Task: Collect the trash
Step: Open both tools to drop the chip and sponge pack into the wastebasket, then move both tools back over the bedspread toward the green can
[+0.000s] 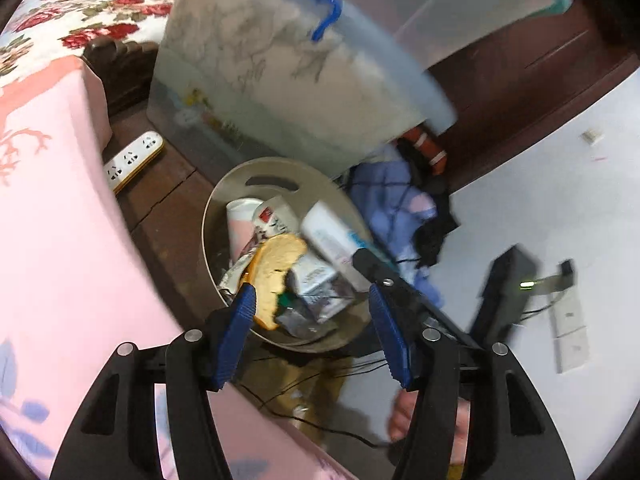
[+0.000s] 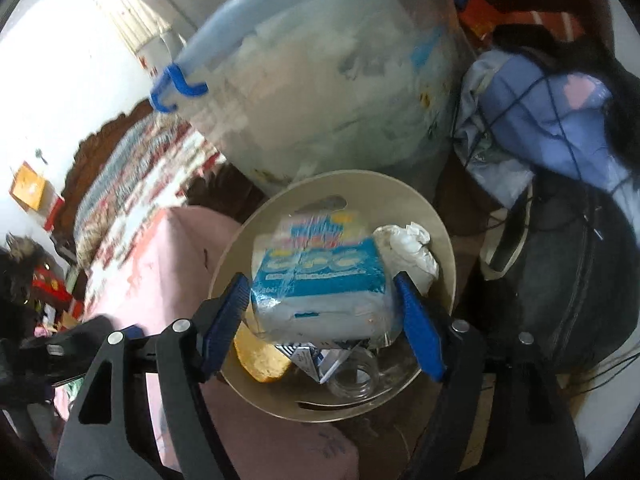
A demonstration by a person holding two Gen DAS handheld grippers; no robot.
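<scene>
A round beige bin (image 1: 224,200) stands on the floor beside the bed, holding paper cups (image 1: 256,216), a carton and foil wrappers. My left gripper (image 1: 312,296) hovers over it, jaws wide apart. A slice of bread (image 1: 276,276) hangs on edge against its left pad, with nothing pressing it from the other side. In the right wrist view my right gripper (image 2: 320,280) is over the same bin (image 2: 440,240). A blue and white tissue pack (image 2: 320,280) sits between its pads with a small gap on each side. Crumpled white paper (image 2: 412,248) and the bread (image 2: 260,356) lie in the bin.
A large clear storage box with blue latches (image 1: 280,64) stands right behind the bin. Pink bedding (image 1: 60,220) lies to the left, with a white power strip (image 1: 132,160) on dark wood. Blue clothes (image 1: 392,200) and a black bag (image 2: 560,280) crowd the right. A person's bare foot (image 1: 404,412) is below.
</scene>
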